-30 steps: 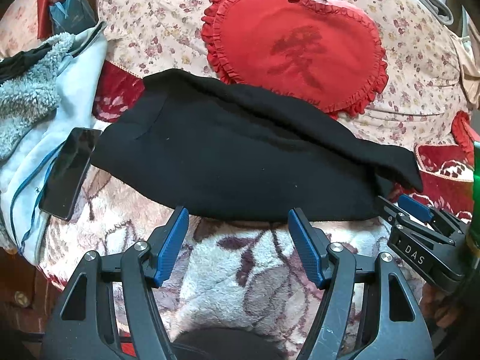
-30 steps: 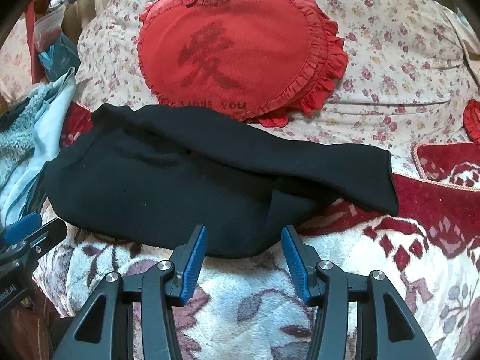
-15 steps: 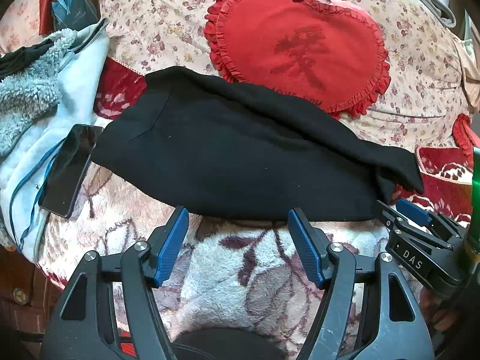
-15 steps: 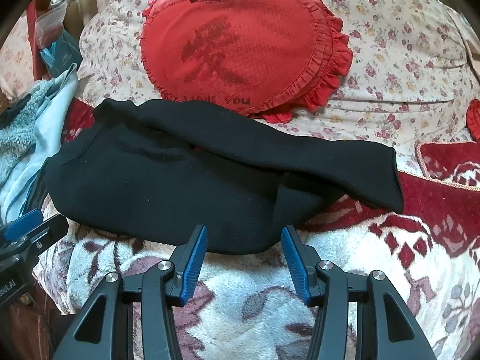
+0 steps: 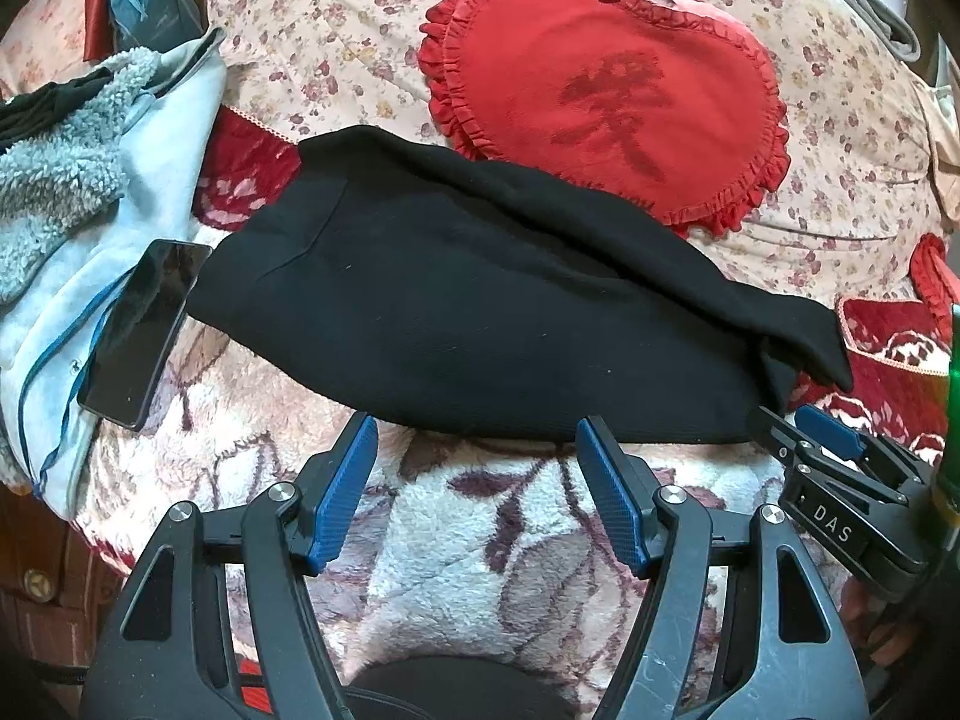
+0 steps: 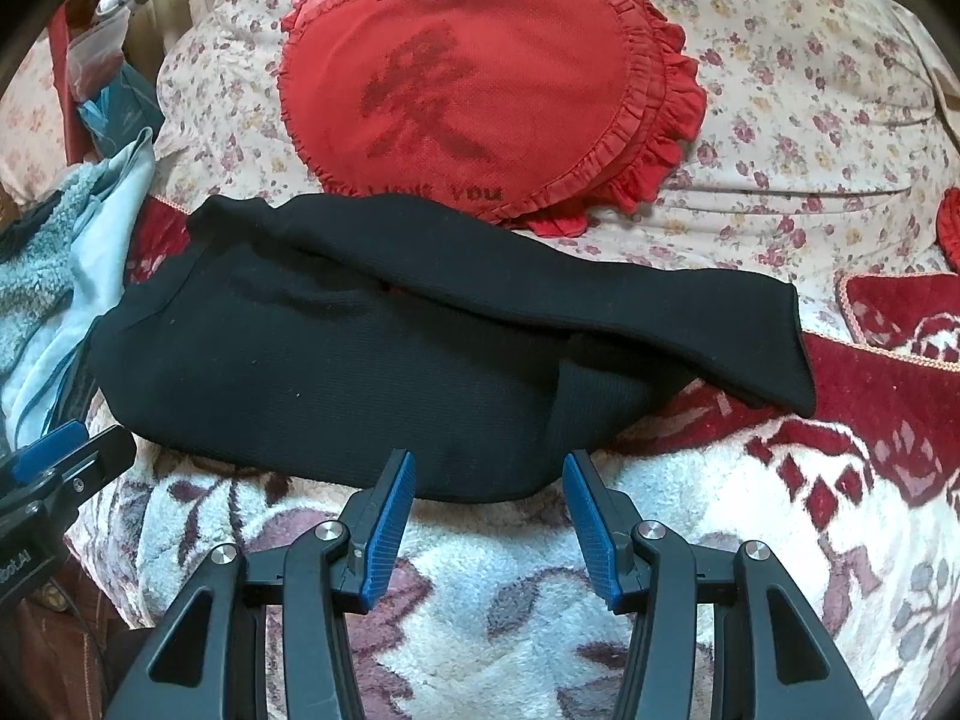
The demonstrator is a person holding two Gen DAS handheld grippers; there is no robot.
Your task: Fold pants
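Black pants (image 5: 480, 312) lie flat across the fleece blanket (image 5: 480, 540), just ahead of both claws, already doubled into a long band so the next fold can run end to end. Left claw (image 5: 477, 462) and right claw (image 6: 489, 498) gape empty at the near hem, likely poised to pinch it. Beyond the pants rests a red heart pillow (image 6: 480, 78); left of the left claw, a phone (image 5: 144, 330).

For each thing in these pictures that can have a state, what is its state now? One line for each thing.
black pants: folded over along their length, lying flat on the blanket, held by nothing.
left tongs: open, empty, at the pants' near edge.
right tongs: open, empty, at the pants' near edge.
phone: screen dark, lying on the light blue garment.
red heart cushion: lying behind the pants.
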